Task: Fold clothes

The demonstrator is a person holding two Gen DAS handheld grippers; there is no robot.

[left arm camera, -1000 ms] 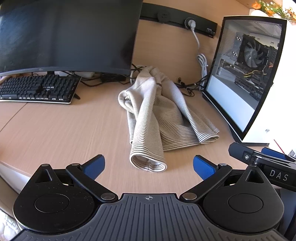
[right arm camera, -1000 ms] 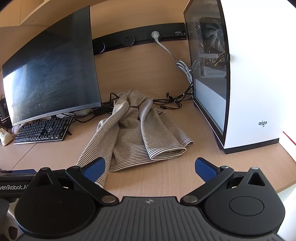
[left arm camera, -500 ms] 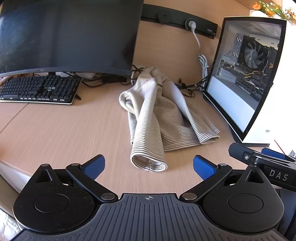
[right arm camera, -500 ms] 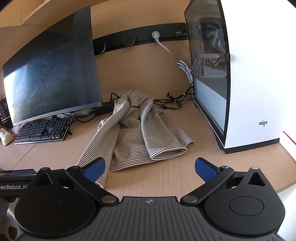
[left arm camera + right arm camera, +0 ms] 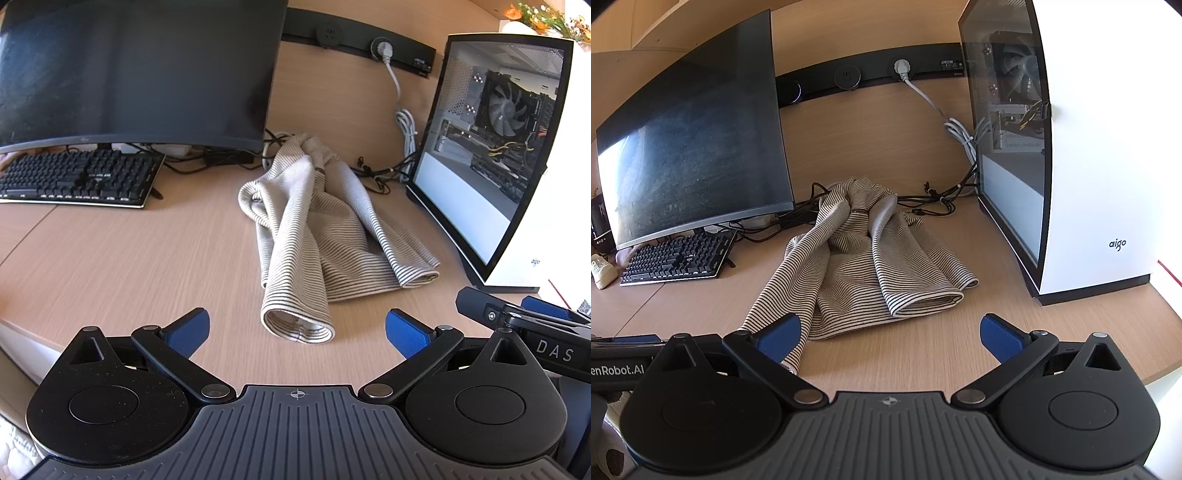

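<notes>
Hand-held grippers held spread and empty over a crumpled striped garment; folding is judged not yet begun.

From the left wrist view, the left hand-held gripper (image 5: 297, 328) is seen released, nothing between its blue pads, and the striped garment (image 5: 321, 236) is found bunched on the bench (image 5: 122, 251), its rolled sleeve end just beyond the fingers, between the monitor (image 5: 136, 70) and the computer case (image 5: 491, 162). From the right wrist view, the right hand-held gripper (image 5: 890, 334) is likewise shown released, and the garment (image 5: 864, 266) is seen unspread, one sleeve trailing behind the left pad. Flattening and every fold are judged left to do. No container for clothes is seen; the glass-sided case holds only a fan and cabling.
</notes>
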